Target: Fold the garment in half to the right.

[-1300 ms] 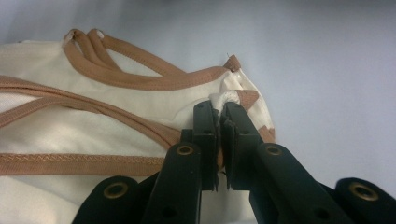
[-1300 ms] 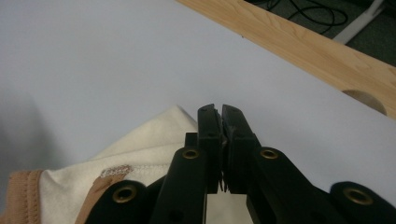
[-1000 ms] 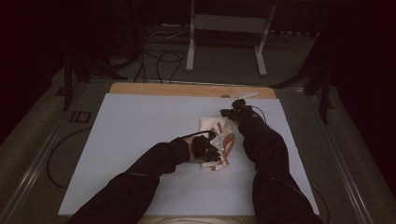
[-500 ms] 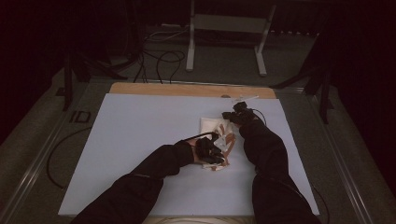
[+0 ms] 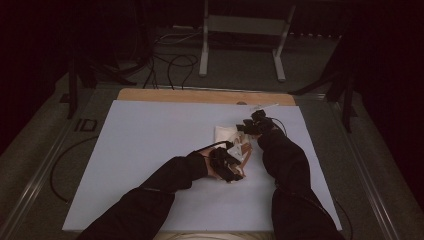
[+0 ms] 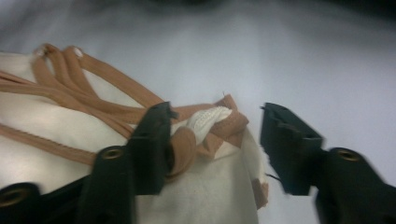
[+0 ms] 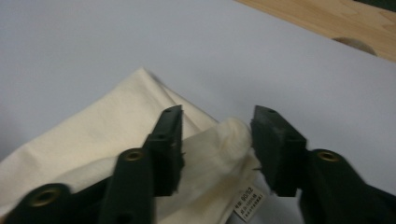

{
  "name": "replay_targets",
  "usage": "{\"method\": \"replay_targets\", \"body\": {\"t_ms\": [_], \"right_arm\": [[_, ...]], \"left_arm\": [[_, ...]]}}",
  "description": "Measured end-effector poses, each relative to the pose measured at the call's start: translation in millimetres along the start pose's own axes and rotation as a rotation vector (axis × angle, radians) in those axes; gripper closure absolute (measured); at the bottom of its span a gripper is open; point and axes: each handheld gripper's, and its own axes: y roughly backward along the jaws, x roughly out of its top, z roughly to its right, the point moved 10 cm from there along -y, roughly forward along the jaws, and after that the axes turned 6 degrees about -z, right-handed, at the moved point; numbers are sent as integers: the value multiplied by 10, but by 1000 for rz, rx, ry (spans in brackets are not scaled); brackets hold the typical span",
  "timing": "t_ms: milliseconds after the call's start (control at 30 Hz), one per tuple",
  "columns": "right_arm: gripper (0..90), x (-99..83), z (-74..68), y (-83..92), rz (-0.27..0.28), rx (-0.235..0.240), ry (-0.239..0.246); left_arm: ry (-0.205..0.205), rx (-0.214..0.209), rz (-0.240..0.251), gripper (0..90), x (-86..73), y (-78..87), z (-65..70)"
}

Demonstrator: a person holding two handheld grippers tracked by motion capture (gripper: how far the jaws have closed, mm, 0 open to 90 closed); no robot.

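Garment [image 5: 235, 142], cream with tan straps [image 6: 93, 100], lies bunched on the desk [image 5: 150, 150] toward its right edge (folding looks unfinished). Left gripper [image 6: 215, 135] and right gripper [image 7: 217, 140] have just been opening, cloth loose between their spread jaws.

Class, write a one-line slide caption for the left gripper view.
Open hand-held gripper, its jaws just opened, over the tan straps of a cream garment on a pale table.
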Motion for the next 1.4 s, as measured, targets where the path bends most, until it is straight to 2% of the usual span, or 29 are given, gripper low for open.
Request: {"method": "replay_targets", "body": {"t_ms": [100, 133, 300, 333, 400, 467, 700, 800, 967, 1000, 1100, 1133, 1167, 1200, 1233, 1267, 1300, 1333, 1367, 1400], "right_arm": [[460, 24, -10, 13, 0, -2, -8], [420, 54, -21, 22, 7, -3, -9], [400, 102, -66, 50, 5, -3, 5], [383, 128, -104, 73, 8, 3, 7], [379, 150, -140, 99, 9, 5, 14], [377, 174, -175, 137, 11, 8, 19], [416, 204, -238, 242, 1, -8, 48], [447, 146, -315, 269, -23, -6, 65], [448, 37, -380, 279, -43, 5, 57], [462, -45, -398, 287, -64, 0, 58], [494, -120, -403, 302, -80, -10, 57], [564, -191, -394, 327, -90, -17, 49], [564, -191, -394, 327, -90, -17, 49], [662, -256, -382, 348, -100, -15, 44], [662, -256, -382, 348, -100, -15, 44], [719, -316, -365, 366, -109, -24, 43], [719, -316, -365, 366, -109, -24, 43], [790, -371, -343, 380, -117, -27, 40], [790, -371, -343, 380, -117, -27, 40], [827, -423, -319, 389, -125, -31, 26]], "left_arm": [[13, 12, 10, 321, 20, 40, -8], [26, 15, 18, 301, 29, 85, -19], [50, 12, 41, 138, 26, 173, -44], [49, 30, 50, 122, 9, 207, -57], [49, 40, 40, 40, -23, 231, -64], [57, 45, 41, 0, -56, 270, -68], [91, 66, 55, 0, -199, 419, -88], [108, 80, 56, 0, -317, 515, -74], [120, 97, 45, 0, -456, 604, -45], [129, 104, 47, 0, -517, 651, -35], [143, 113, 49, 0, -580, 694, -32], [152, 123, 53, 0, -643, 738, -34], [152, 123, 53, 0, -643, 738, -34], [169, 136, 72, 0, -690, 782, -32], [169, 136, 72, 0, -690, 782, -32], [182, 145, 76, 0, -748, 822, -36], [182, 145, 76, 0, -748, 822, -36], [195, 144, 89, 0, -801, 857, -25], [195, 144, 89, 0, -801, 857, -25], [215, 144, 104, 0, -861, 882, -4]]}}
